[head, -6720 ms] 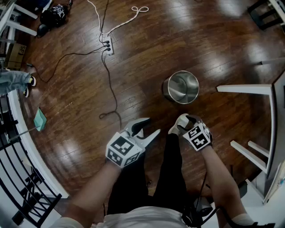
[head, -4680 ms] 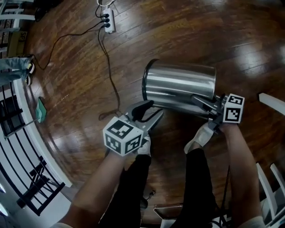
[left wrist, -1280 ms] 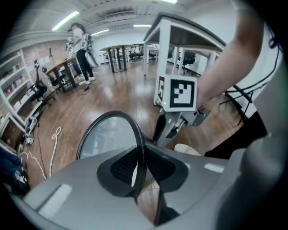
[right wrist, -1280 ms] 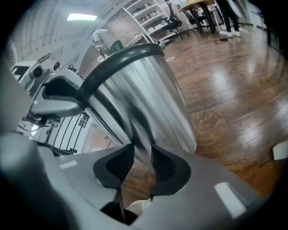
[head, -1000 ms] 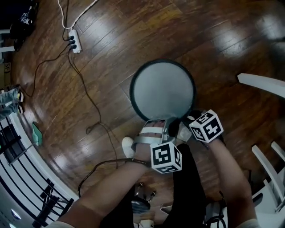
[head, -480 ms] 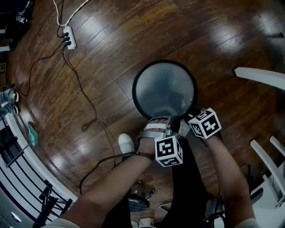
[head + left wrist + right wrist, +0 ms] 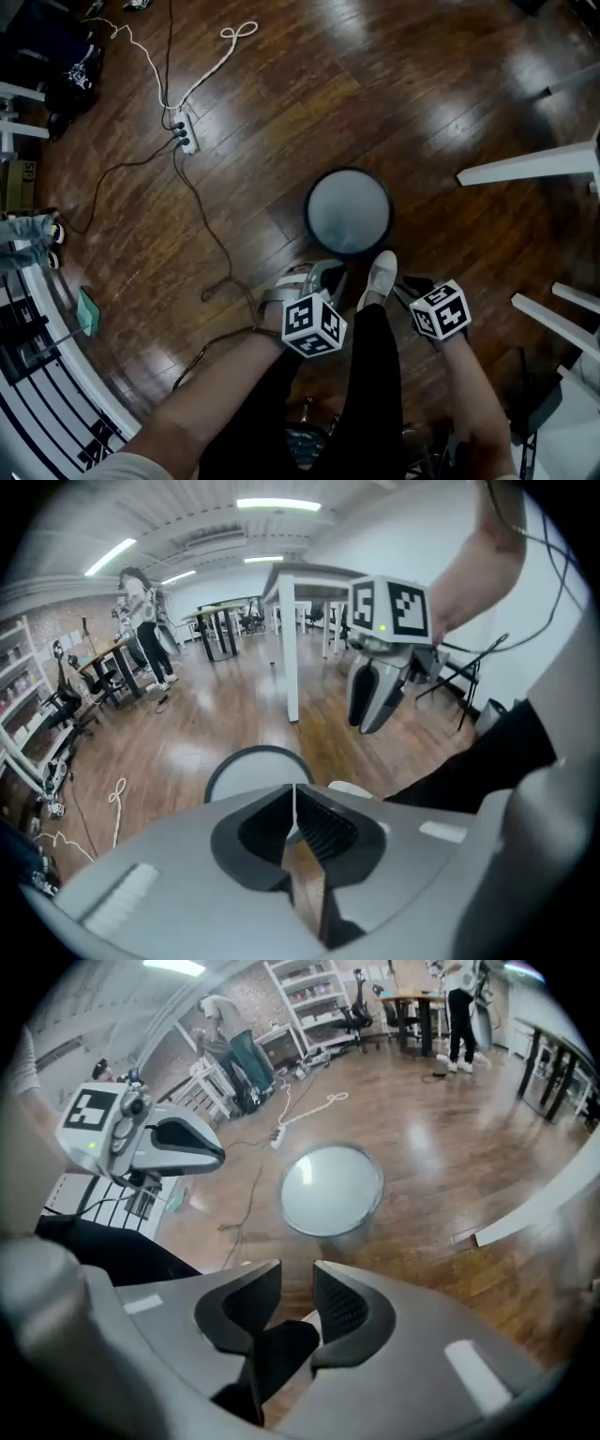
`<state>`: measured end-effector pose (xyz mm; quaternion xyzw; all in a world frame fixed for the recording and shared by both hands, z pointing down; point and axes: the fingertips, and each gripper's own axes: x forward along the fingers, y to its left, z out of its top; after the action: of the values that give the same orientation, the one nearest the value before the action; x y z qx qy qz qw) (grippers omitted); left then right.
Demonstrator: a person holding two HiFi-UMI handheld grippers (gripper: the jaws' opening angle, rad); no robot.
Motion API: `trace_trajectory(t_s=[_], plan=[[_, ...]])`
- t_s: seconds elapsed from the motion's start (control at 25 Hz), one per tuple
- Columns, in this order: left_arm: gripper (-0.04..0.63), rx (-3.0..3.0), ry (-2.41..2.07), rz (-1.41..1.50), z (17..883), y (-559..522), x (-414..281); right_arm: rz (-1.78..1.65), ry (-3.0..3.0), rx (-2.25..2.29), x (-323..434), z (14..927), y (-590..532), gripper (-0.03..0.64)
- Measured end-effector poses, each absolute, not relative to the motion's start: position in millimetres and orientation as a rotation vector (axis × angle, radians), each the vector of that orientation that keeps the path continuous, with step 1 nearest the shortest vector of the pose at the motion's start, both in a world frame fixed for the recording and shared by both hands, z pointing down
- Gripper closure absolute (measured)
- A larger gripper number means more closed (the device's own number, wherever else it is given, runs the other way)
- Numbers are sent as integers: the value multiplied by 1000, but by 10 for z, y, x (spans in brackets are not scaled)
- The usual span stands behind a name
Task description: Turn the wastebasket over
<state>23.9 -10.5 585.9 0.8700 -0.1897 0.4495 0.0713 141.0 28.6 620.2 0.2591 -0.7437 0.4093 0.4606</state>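
The left gripper (image 7: 322, 275) is pointing steeply down and forward, forearm reaching out from the body, its jaws pressing together on nothing. The right gripper (image 7: 401, 287) is tilting down alongside it, its jaws slightly apart and opening, holding nothing. The wastebasket (image 7: 348, 211) is standing upside down on the floor (image 7: 281, 112), just ahead of both jaws, touching neither.

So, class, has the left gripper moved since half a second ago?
Yes. The left gripper has drawn back from the wastebasket towards the person: it was at its rim and now stands clear, jaws shut on nothing.
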Motion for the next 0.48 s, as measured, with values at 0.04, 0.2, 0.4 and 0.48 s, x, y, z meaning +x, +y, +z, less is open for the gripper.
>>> trace_trajectory(t_s=[0.04, 0.2, 0.4, 0.48], plan=[[587, 2633, -560, 1293, 5601, -99, 139, 1007, -1869, 677, 1343, 5907, 325, 505], [594, 2673, -481, 1052, 4473, 296, -317, 1023, -2005, 823, 1094, 4655, 794, 474], [593, 2682, -575, 862, 3216, 764, -819, 944, -2129, 885, 1066, 3371, 1374, 460], [592, 2702, -652, 817, 2826, 955, -890, 891, -2188, 899, 1133, 2965, 1507, 460]])
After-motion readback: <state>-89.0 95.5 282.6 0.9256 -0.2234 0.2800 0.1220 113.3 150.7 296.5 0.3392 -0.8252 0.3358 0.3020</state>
